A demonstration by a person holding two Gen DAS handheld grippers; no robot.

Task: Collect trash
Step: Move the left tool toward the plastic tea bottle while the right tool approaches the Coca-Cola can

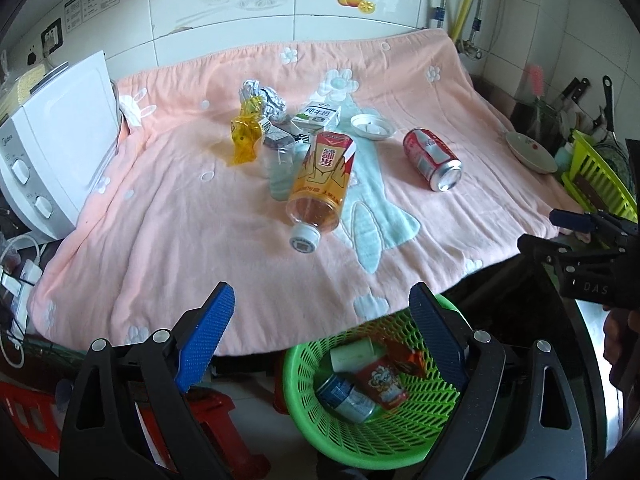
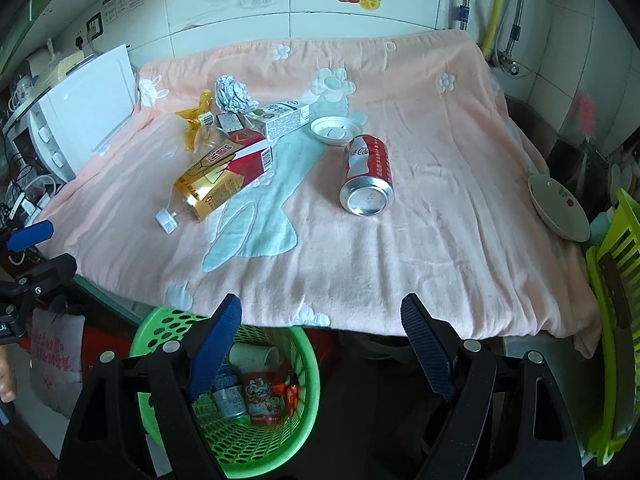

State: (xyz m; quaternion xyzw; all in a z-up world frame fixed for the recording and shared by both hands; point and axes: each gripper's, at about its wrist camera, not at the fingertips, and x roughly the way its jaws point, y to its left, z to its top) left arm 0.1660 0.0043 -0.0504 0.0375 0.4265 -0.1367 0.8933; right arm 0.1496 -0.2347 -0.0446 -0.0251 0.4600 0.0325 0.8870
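Left wrist view is showing my left hand-held gripper [image 1: 322, 344] hanging with its jaws wide apart and empty, over the near edge of the pink blanket [image 1: 180, 240] covering the table. My right hand-held gripper [image 2: 322, 340] is also standing apart with nothing between its pads. Trash is lying on the blanket: an orange bottle [image 1: 320, 184], a red can [image 2: 368, 174], a milk carton [image 1: 318, 116], crumpled foil [image 2: 234, 94]. Below, the green basket [image 1: 400, 440] is holding more trash.

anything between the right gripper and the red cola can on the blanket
Nothing visible does. The right gripper is open and empty at the blanket's near edge, and only bare pink blanket lies between it and the red cola can, which lies on its side apart from the other trash.
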